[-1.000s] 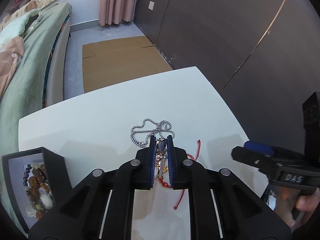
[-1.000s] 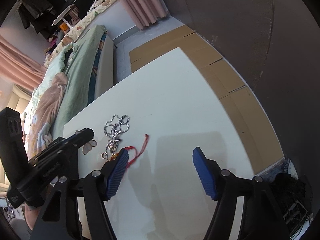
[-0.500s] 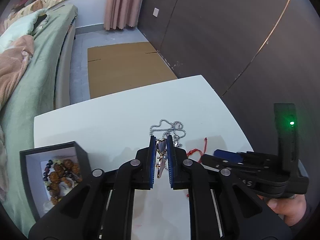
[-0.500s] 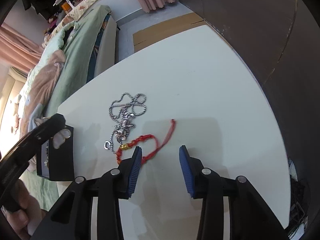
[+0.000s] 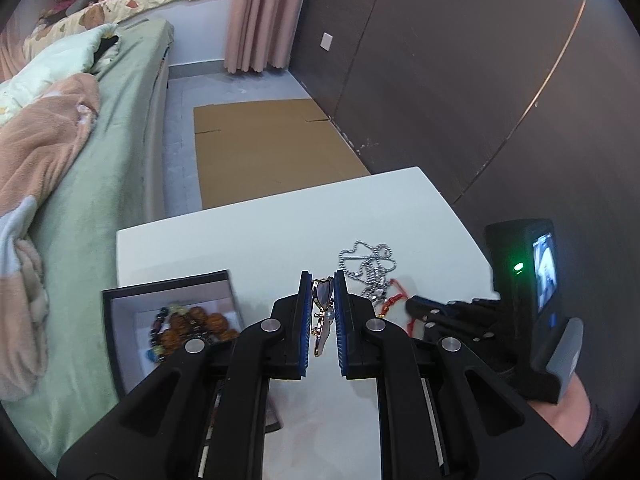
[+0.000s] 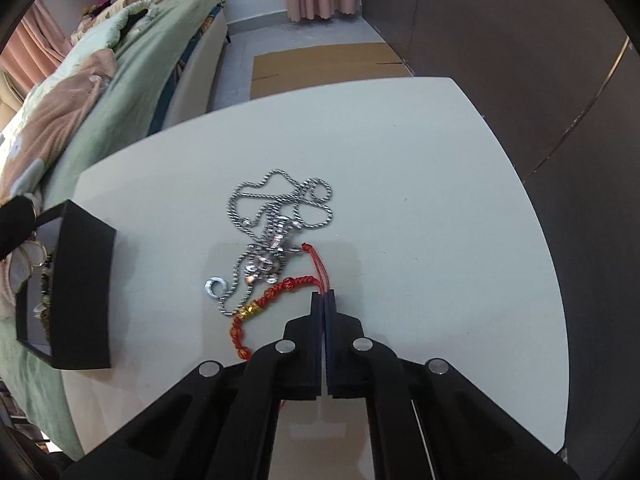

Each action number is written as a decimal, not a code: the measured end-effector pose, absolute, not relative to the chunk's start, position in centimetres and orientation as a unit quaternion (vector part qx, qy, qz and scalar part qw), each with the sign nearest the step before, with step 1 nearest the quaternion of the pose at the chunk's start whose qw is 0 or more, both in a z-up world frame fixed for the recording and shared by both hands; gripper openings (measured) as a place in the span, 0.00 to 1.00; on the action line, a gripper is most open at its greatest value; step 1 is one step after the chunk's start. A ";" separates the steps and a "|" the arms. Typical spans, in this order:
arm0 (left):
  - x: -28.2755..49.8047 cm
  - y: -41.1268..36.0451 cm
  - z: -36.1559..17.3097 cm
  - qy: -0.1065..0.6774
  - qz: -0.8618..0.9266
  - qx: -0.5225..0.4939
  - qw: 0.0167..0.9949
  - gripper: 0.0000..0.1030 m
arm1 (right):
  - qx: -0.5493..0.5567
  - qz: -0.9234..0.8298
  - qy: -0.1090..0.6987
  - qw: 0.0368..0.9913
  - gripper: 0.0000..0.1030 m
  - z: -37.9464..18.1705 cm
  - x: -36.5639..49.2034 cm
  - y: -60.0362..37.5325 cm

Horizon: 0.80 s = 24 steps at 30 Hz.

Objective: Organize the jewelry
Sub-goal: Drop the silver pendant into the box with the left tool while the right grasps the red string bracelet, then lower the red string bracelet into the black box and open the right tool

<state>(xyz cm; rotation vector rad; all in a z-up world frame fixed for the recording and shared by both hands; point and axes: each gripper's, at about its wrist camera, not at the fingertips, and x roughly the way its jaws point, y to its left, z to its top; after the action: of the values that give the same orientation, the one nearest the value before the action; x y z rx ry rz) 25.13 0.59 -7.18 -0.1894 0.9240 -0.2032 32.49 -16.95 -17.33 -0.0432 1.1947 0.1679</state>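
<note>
the left gripper (image 5: 323, 280) is pinching a small gold-rimmed heart pendant (image 5: 322, 289) between its blue pads, the piece hanging down in the gap with its long axis running vertically, clear of the white table (image 6: 420, 160). the open black jewelry box (image 5: 120, 300) is lying to this gripper's left and a little below, just beside its near finger, with brown and dark beads (image 5: 192, 322) already sitting inside; so the coming move is probably turning on a short sideways carry to the left before any release (the box wall is standing between pendant and tray floor, so height seems to matter). the right gripper (image 6: 324, 300) is pressed together on the red cord bracelet (image 6: 276, 292) at the strand by its tips, low at the tabletop. the bracelet's beaded part is trailing left and toward the camera, its gold bead (image 6: 250, 311) touching the silver chain necklace (image 6: 276, 220), which is lying heaped just ahead and left of the tips; a tangle looks possible if the cord is lifted. the box is lying well to the left of this gripper, so the left one is nearer to it.
</note>
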 end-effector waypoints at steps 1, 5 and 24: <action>24.9 1.0 -7.0 0.443 -0.095 -0.092 0.887 0.11 | -0.018 0.081 0.558 0.826 0.01 -16.9 32.4 -17.0; 23.8 2.7 -6.3 0.436 -0.087 -0.098 0.890 0.11 | 0.007 0.107 0.532 0.840 0.01 -14.6 31.7 -17.4; 21.2 9.6 -5.1 0.415 -0.037 -0.132 0.900 0.57 | 0.059 0.226 0.441 0.867 0.01 -8.2 27.1 -12.8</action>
<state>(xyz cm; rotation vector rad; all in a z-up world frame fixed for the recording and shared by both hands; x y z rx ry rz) 21.21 9.64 -5.13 -0.2727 0.8582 -0.0759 27.15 -12.84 -8.24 0.1236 0.9233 0.4736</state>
